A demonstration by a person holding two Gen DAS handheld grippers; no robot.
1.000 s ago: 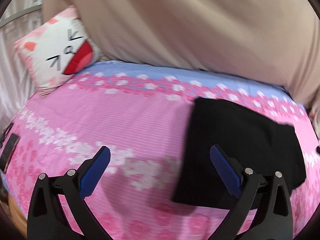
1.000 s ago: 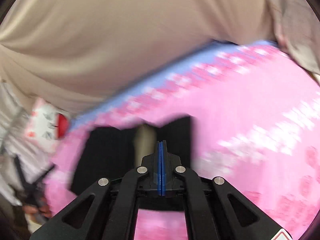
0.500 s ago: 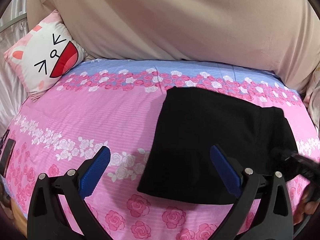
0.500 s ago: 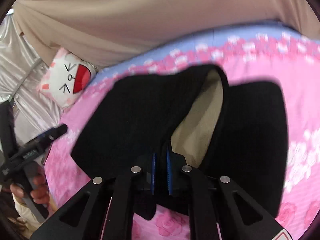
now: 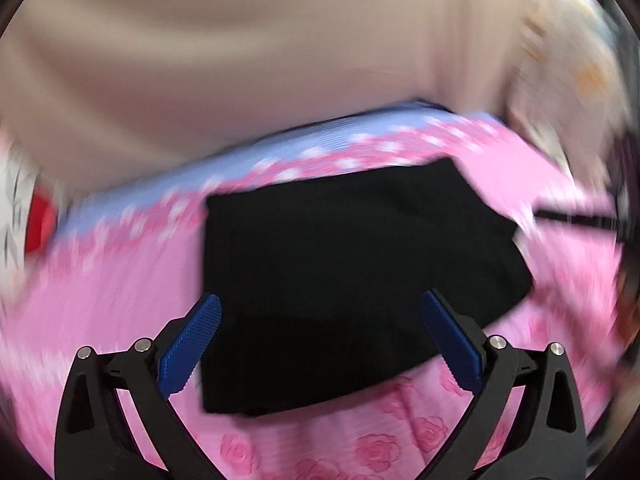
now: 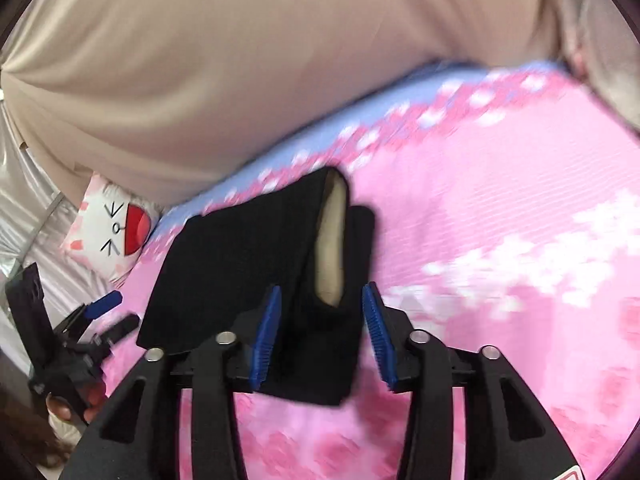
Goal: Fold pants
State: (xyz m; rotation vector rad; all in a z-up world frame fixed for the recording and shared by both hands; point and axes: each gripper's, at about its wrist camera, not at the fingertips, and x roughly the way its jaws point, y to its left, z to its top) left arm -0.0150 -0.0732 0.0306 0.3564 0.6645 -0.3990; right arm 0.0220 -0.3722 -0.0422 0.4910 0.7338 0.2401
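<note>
The black pants (image 5: pixel 352 272) lie folded into a compact rectangle on the pink flowered bedsheet (image 5: pixel 104 304). My left gripper (image 5: pixel 320 344) is open and empty, held just above the pants' near edge. In the right wrist view the pants (image 6: pixel 240 264) show a beige lining (image 6: pixel 332 248) at the folded waist. My right gripper (image 6: pixel 322 336) is open, its blue pads either side of the pants' near corner without gripping it. The left gripper also shows in the right wrist view (image 6: pixel 80 332) at the far left.
A white cat-face pillow (image 6: pixel 114 232) rests at the bed's far left corner. A beige curtain (image 6: pixel 240 60) hangs behind the bed. The sheet has a blue band (image 5: pixel 320 136) along its far edge. Both views are motion-blurred.
My right gripper has opened and let go of the pants, which now lie on the bed. My left gripper has swung right, over the pants' near edge.
</note>
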